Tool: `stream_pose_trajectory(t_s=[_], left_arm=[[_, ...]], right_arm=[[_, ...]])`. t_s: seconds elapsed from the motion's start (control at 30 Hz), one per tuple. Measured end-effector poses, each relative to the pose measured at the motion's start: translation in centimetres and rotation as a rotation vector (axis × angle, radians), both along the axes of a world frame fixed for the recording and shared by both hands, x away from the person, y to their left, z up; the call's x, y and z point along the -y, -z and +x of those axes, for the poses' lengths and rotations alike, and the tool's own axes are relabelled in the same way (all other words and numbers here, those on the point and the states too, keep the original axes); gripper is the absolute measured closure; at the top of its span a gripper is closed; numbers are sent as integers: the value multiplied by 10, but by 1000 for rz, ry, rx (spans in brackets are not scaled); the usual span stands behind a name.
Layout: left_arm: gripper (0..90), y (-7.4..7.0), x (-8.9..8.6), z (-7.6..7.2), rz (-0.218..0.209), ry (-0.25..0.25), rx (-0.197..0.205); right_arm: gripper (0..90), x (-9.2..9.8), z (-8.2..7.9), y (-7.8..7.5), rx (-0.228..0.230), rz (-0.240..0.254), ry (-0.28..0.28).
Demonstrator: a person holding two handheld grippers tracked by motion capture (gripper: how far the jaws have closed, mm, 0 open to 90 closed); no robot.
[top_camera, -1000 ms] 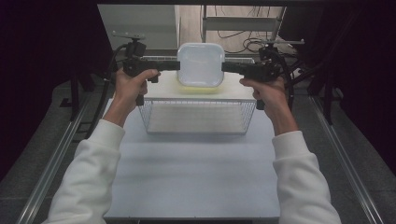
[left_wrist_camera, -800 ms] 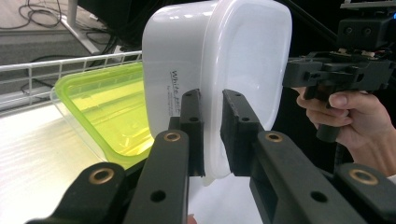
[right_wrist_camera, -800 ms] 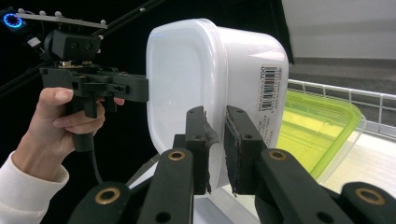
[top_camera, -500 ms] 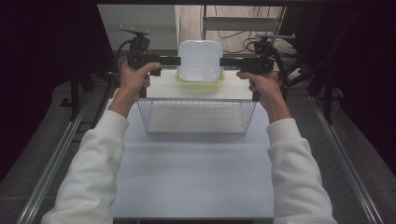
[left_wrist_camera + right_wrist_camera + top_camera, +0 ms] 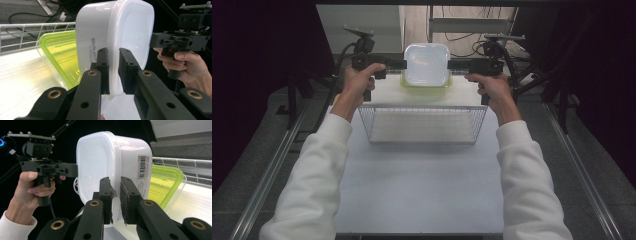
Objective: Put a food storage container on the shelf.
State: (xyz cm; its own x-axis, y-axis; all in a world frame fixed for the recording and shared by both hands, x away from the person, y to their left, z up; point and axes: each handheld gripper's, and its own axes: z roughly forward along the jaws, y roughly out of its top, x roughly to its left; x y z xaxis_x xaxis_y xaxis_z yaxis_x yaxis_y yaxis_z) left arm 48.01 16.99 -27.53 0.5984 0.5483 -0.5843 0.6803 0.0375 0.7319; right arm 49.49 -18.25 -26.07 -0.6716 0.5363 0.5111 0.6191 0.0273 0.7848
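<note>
From above, I hold the white container [image 5: 427, 63] over the worktop's [image 5: 422, 190] far edge, above the green-lidded tub [image 5: 426, 86], beyond the empty wire basket [image 5: 424, 125]. Left gripper [image 5: 113, 71] clamps its rim; right gripper [image 5: 115, 198] clamps the opposite rim.

The white container [image 5: 117, 32] is smooth, glossy, milky plastic with a paper barcode label [image 5: 143, 167]. The green-rimmed container [image 5: 60, 55] is clear, shiny plastic. The basket [image 5: 424, 125] is thin metal wire. Each claw [image 5: 113, 71] is matt black plastic with brass-coloured rivets. The tabletop [image 5: 422, 185] looks smooth and matt white.
</note>
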Motion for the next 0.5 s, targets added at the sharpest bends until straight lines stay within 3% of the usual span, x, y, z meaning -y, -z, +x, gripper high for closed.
stream_pose_trajectory(t_s=[0.13, 0.5], left_arm=[[800, 1, -2, 7, -43, 4, -55], [803, 7, -9, 32, -189, -1, -212]], right_arm=[[792, 2, 7, 2, -35, 32, 5], [773, 8, 28, 15, -204, 165, 26]])
